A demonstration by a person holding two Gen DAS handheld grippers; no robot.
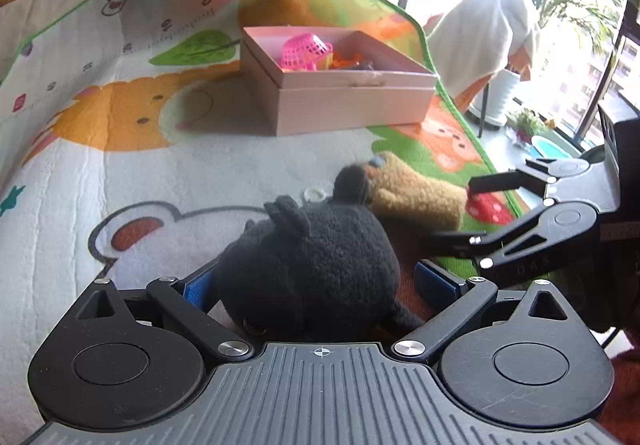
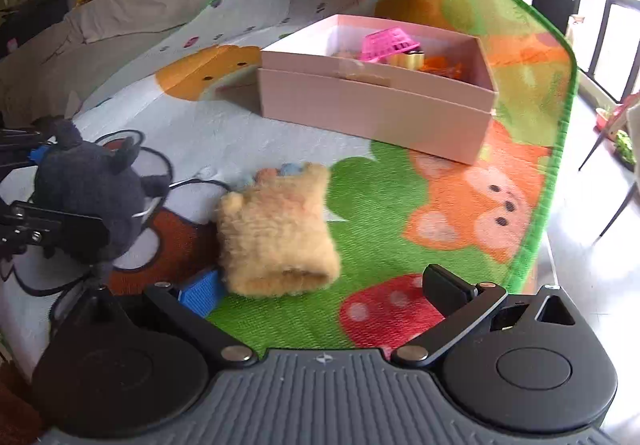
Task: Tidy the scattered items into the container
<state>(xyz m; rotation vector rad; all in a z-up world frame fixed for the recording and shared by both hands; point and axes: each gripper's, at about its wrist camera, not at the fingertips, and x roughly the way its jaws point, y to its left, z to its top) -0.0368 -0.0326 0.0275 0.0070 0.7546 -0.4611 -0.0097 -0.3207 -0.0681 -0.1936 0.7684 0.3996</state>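
Straddling the dark plush with my wide left tool, I am lining up a grasp; my right tool is gaping beside the tan plush, both short of the pink box.

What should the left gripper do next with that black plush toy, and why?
Probably close. The left gripper is open with the black plush between its fingers, and the plush lies on the mat, not yet in the pink box.

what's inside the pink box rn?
Inside the pink box: a pink plastic basket, tipped over, plus orange pieces and something yellow. The box walls hide whatever lies lower down.
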